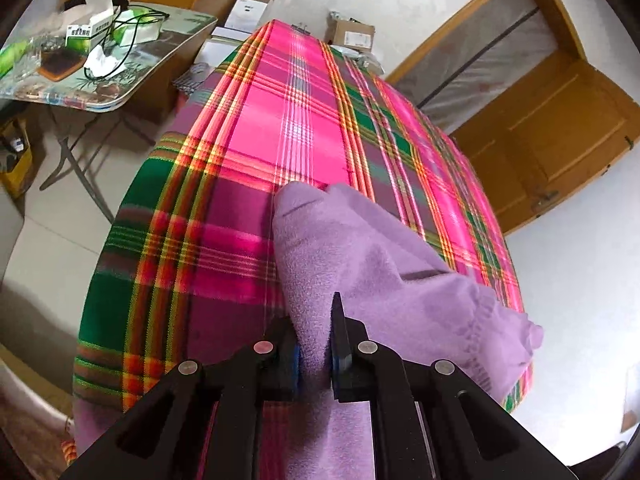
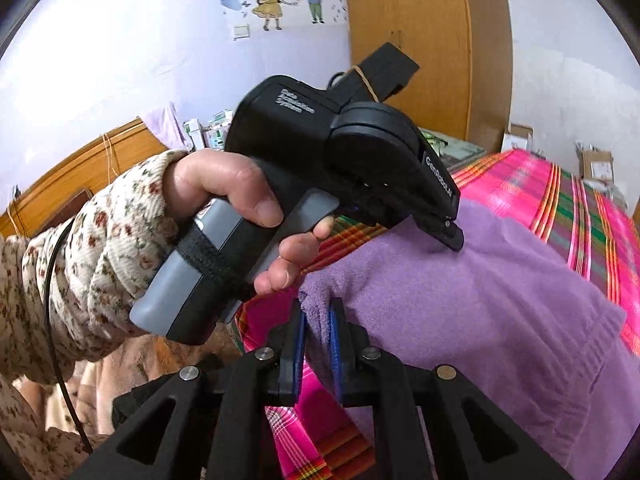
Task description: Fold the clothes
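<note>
Lettering "GenRoboAI" marks left gripper (image 2: 450, 236) clamping purple garment (image 2: 480, 280).

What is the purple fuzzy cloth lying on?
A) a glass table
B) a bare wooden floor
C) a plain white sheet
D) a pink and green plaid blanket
D: the purple fleece garment is spread over the pink and green plaid blanket on the bed, and both grippers, left and right, pinch its near edge.
</note>
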